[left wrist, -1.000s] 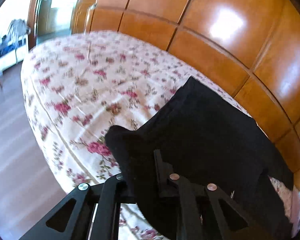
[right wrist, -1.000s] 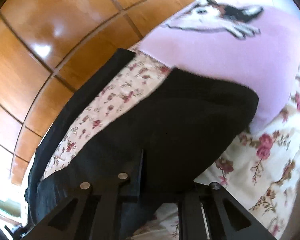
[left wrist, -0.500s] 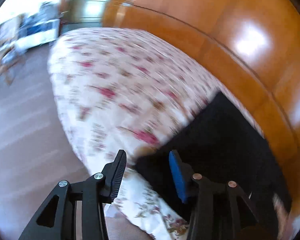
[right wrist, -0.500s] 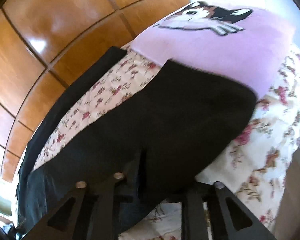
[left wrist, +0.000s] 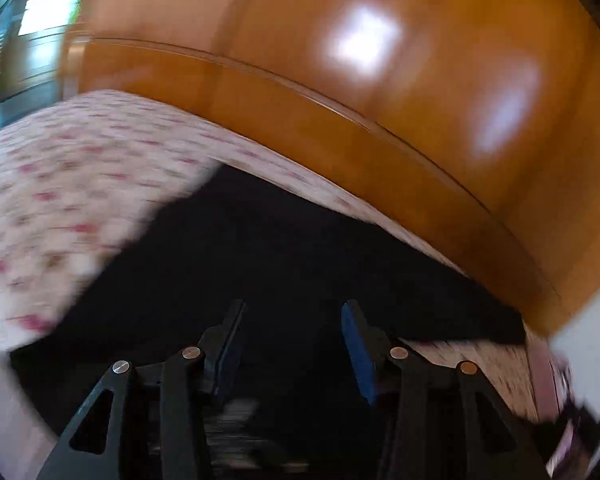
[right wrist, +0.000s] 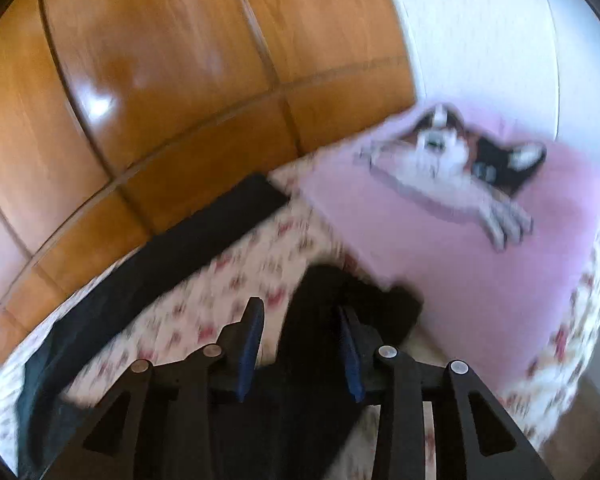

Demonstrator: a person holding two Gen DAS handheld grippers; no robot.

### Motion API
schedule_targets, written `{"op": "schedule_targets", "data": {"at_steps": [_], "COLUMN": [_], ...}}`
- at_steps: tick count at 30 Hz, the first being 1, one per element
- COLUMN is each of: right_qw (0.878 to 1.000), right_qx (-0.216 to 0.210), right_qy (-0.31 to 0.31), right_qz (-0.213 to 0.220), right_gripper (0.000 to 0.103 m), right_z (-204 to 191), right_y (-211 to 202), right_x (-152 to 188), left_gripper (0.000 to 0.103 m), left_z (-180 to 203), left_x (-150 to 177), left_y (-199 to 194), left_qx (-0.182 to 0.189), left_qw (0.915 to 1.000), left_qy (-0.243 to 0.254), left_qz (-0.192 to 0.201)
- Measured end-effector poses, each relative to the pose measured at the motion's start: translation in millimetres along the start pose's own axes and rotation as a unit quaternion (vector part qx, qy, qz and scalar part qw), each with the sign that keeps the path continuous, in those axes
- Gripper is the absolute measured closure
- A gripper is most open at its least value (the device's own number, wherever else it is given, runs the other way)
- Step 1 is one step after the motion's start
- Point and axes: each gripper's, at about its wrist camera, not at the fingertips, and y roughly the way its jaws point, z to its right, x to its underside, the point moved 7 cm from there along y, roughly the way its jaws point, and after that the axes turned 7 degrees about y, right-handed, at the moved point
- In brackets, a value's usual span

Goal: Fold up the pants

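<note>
The black pants [left wrist: 280, 248] lie spread on the flower-print bed sheet [left wrist: 60, 200], beside the wooden wall. My left gripper [left wrist: 292, 312] hovers above them with its jaws opening, blue pads [left wrist: 356, 344] bare and nothing gripped. In the right wrist view one black leg [right wrist: 160, 264] runs along the wall and another part of the pants [right wrist: 340, 300] lies below my right gripper [right wrist: 300, 308]. Its jaws are opening too; the fabric shows behind the gap, and the pads do not press on it. Both views are blurred.
Glossy wooden panels [left wrist: 340, 100] [right wrist: 180, 80] rise right behind the bed. A pink pillow with an animal picture [right wrist: 460, 260] lies at the bed's right end, close to the pants. A white wall [right wrist: 480, 40] stands behind it. Floor [right wrist: 580, 432] shows past the bed's corner.
Both grippers were shut on black fabric and have let go and opened. The left one swung from the bed's edge over the pants toward the wall. The right one rose, and its fabric dropped to the bed.
</note>
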Motion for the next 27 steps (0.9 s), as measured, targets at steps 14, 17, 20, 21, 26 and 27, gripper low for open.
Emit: {"op": "schedule_targets", "data": {"at_steps": [14, 17, 20, 21, 26, 27], "right_qw": [0.992, 0.984, 0.981, 0.981, 0.978, 0.979], "right_qx": [-0.081, -0.083, -0.077, -0.07, -0.06, -0.057], "right_qy": [0.064, 0.098, 0.115, 0.118, 0.134, 0.131], "right_qz": [-0.071, -0.121, -0.139, -0.14, -0.148, -0.142], "right_gripper": [0.032, 0.049, 0.049, 0.049, 0.049, 0.053], "right_z": [-57, -55, -59, -60, -64, -64], "right_y": [104, 157, 193, 204, 244, 249], "right_x": [-46, -34, -31, -31, -38, -42], "left_gripper": [0.054, 0.052, 0.039, 0.036, 0.019, 0.019], "left_z": [111, 111, 110, 112, 126, 129], "left_x": [29, 24, 20, 19, 19, 19], "left_y": [118, 125, 130, 132, 136, 140], "left_qx": [0.075, 0.089, 0.099, 0.104, 0.096, 0.088], "left_qw": [0.991, 0.9912, 0.9906, 0.9902, 0.9914, 0.9922], "left_qy": [0.051, 0.023, 0.014, 0.013, 0.03, 0.035], "left_qz": [-0.098, -0.096, -0.094, -0.093, -0.083, -0.082]}}
